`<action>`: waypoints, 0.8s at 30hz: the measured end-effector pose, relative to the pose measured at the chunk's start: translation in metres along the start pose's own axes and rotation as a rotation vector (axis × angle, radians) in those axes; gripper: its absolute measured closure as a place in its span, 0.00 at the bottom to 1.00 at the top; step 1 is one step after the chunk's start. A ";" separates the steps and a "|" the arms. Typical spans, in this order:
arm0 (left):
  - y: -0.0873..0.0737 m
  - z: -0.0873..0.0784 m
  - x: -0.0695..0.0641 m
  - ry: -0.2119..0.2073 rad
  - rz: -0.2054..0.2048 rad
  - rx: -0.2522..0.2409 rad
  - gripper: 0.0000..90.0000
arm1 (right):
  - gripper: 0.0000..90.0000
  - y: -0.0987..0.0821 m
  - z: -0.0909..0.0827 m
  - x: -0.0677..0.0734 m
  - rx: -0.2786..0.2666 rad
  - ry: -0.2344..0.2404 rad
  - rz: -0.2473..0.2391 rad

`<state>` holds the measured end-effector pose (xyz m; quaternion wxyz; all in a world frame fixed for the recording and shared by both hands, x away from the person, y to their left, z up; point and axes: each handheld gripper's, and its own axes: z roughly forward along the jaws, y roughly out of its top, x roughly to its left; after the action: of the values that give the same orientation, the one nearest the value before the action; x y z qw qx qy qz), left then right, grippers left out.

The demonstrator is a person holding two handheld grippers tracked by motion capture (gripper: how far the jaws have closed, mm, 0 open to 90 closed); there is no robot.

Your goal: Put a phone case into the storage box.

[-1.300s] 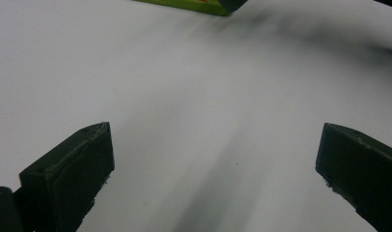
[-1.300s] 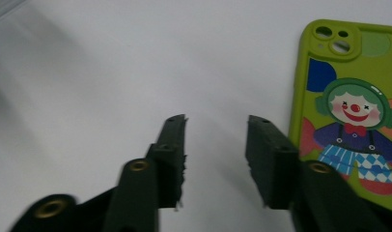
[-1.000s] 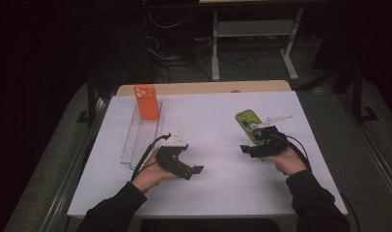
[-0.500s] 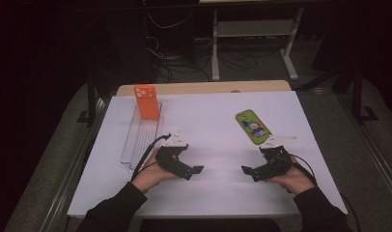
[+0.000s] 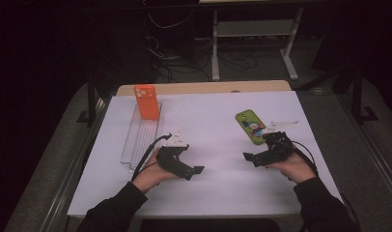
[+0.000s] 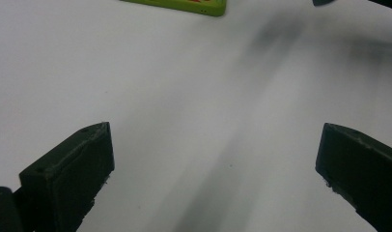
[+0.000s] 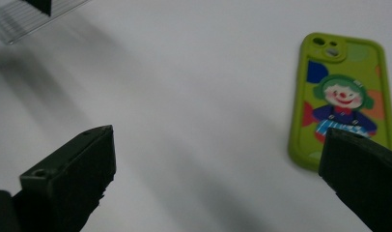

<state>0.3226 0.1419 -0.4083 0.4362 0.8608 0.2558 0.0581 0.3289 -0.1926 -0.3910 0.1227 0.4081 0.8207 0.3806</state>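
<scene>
From the high view, a white table holds two phone cases and a clear ribbed tray. The tray lies near the left edge. An orange phone case stands up at the tray's far end, with small round camera holes near its top. A green phone case lies flat toward the right edge.

The right gripper view shows what the high view cannot: the green case has a smiling clown with green hair and a blue top painted on it. It looks smooth, with round corners. A corner of the clear tray peeks in at the top left.

The left gripper view shows just the thin end of the green case at the top.

The left claw is open wide and holds nothing. The right claw is open wide too, with the green case just beside one jaw. Both hover near the front edge of the table, well apart.
</scene>
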 end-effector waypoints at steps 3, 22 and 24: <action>0.001 0.000 0.001 0.002 0.005 -0.004 0.00 | 0.00 0.010 0.003 -0.005 -0.002 -0.019 0.003; 0.001 0.002 0.000 -0.010 -0.001 -0.013 0.00 | 0.00 0.058 0.046 -0.052 0.077 -0.191 0.047; 0.001 0.002 0.000 -0.009 0.004 -0.003 0.00 | 0.00 0.058 0.053 -0.058 0.091 -0.203 0.069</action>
<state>0.3236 0.1396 -0.4085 0.4386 0.8608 0.2521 0.0553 0.4259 -0.1870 -0.3912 0.1732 0.4777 0.8060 0.3037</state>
